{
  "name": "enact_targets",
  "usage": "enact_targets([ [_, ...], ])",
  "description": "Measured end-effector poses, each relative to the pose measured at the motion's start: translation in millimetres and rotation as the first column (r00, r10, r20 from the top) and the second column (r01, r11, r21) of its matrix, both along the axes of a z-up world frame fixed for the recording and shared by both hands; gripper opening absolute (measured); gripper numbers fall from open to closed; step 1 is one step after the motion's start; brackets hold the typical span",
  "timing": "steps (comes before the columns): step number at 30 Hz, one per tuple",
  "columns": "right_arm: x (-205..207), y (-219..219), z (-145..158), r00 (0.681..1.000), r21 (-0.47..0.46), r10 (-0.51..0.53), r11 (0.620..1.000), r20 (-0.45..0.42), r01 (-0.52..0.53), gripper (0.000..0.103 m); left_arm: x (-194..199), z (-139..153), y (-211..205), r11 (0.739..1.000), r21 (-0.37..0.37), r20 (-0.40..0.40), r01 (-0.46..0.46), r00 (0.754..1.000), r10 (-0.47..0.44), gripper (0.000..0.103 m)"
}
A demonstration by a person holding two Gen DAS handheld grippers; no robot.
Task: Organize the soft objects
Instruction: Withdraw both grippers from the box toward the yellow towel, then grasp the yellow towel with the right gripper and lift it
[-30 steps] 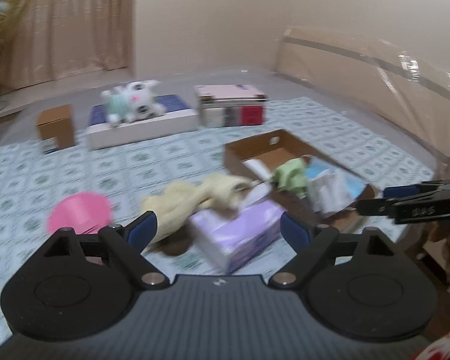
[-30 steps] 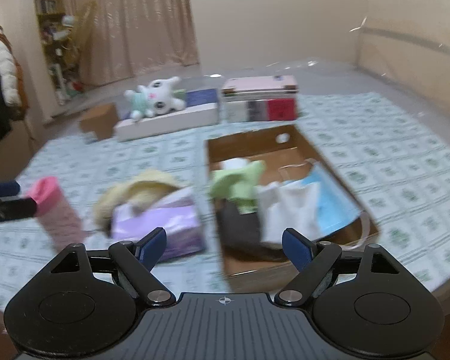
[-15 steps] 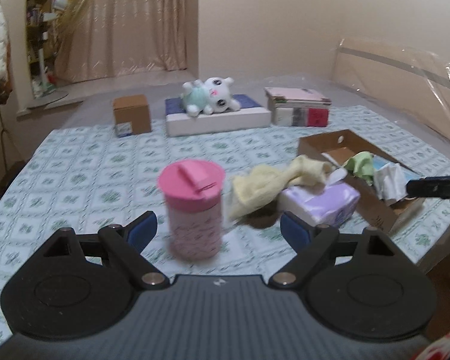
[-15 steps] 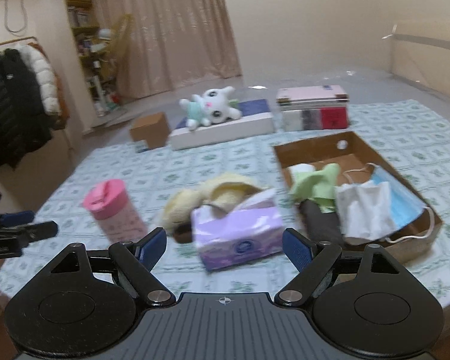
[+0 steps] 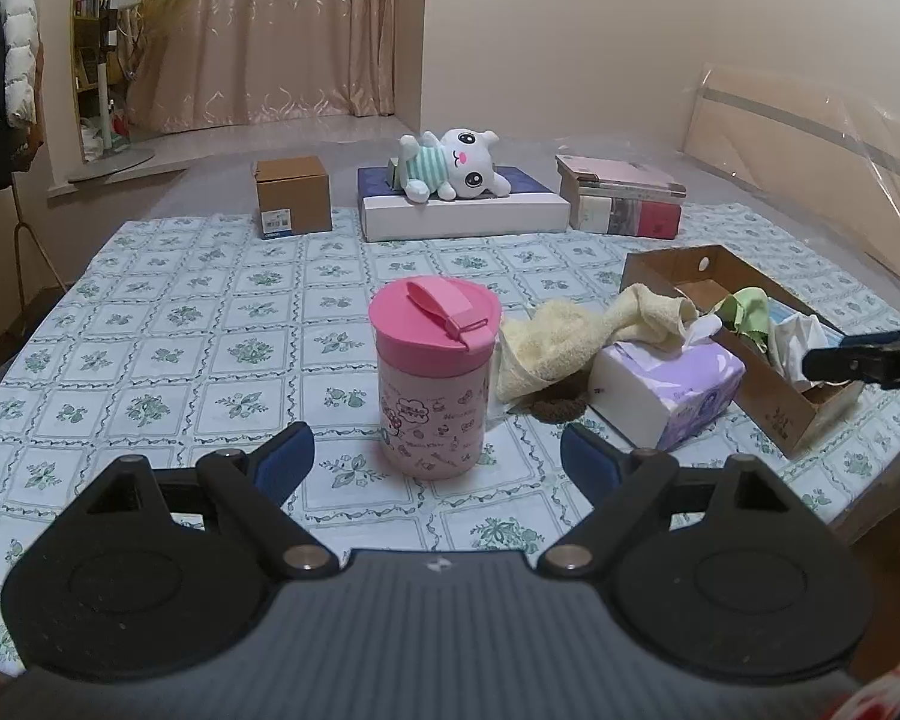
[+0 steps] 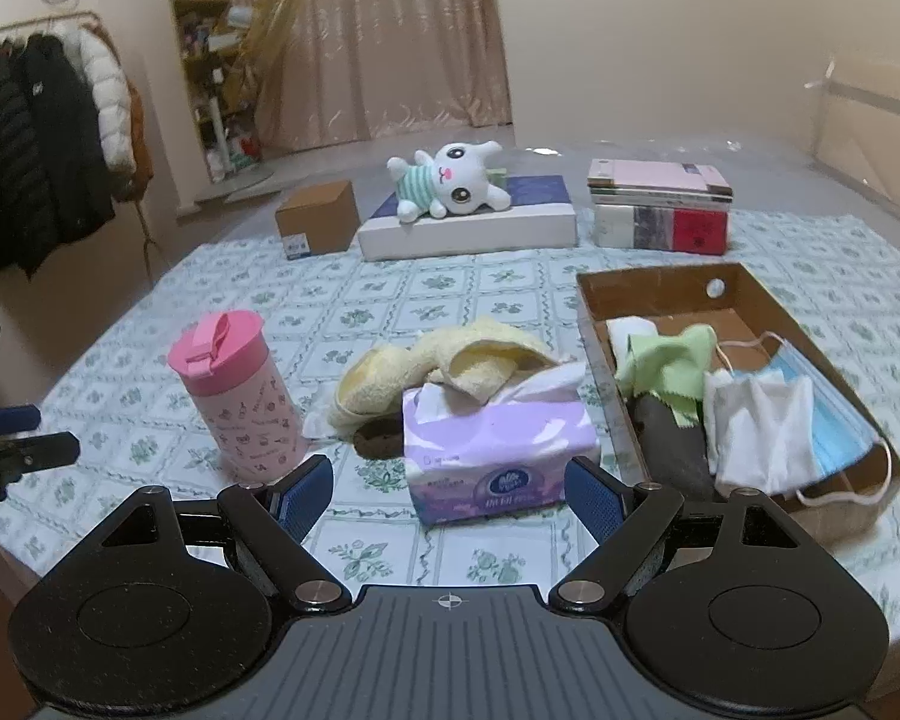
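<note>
Cardboard tray, one, open-topped, sits at the right of the floral cloth. We count in it one green cloth, one white mask, one blue mask and one dark roll, its far end hidden under the green cloth. Outside the tray: one yellow towel, fluffy and crumpled, draped onto one lilac tissue pack; a brown item beneath is mostly covered, and we cannot identify it. One pink lidded cup stands upright, just ahead of the left gripper. One plush rabbit lies on a flat white box. Left gripper and right gripper: jaws wide, holding nothing.
</note>
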State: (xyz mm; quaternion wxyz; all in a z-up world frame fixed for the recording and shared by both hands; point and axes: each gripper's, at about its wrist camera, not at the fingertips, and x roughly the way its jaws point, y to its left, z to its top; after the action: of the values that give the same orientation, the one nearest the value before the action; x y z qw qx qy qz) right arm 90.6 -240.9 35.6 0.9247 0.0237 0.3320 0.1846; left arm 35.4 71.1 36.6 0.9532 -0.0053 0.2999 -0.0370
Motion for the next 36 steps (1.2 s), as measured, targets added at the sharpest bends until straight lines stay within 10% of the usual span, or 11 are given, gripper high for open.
enact_targets([
  [24,186.1,97.2,-82.3,0.993,-0.198,0.037,0.979,-0.109,-0.058,0.084,91.2,-23.5,52.9,0.99,-0.128,0.006,-0.063,0.998,0.065,0.088],
  [36,217.8,124.3,-114.1,0.963,-0.363,0.14,0.906,-0.231,-0.219,0.075,104.0,-40.5,62.9,0.982,-0.164,-0.027,-0.091,0.996,0.088,0.088],
])
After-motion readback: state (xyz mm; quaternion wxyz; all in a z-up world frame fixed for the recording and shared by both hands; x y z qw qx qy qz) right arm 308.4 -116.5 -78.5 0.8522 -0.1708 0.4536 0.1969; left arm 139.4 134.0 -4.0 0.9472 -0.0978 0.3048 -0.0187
